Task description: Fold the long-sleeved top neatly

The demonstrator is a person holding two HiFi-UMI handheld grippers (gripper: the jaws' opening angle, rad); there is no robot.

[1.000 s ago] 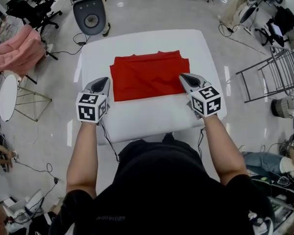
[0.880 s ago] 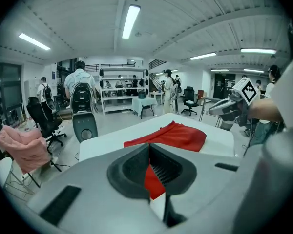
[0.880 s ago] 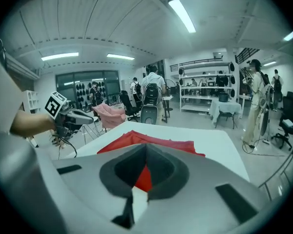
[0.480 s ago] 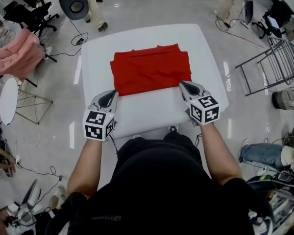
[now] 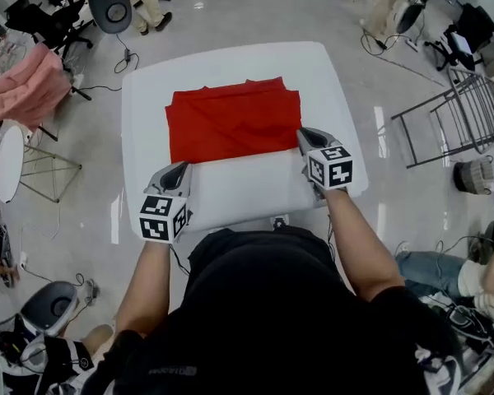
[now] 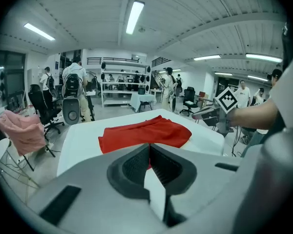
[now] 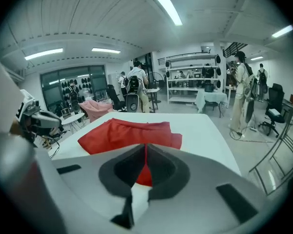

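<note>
The white square counter [image 5: 230,196] fills the middle of my head view, its bare near strip running toward 6 o'clock. On it lies the red long-sleeved fabric top [image 5: 230,122], folded into a wide flat rectangle that sits from the counter's centre toward 12 o'clock, with a few wrinkles along its far edge. Off the counter, at 10 o'clock, a pink garment [image 5: 25,85] is draped over a seat on the floor.

My right claw [image 5: 303,132] is pressed together with nothing pinched. Its tip sits at the top's near right corner, at about 4 o'clock of the cloth; I cannot tell whether it touches. My left claw [image 5: 179,168] is also pressed together and empty, over bare counter at 7 o'clock of the top, just clear of its near edge.
</note>
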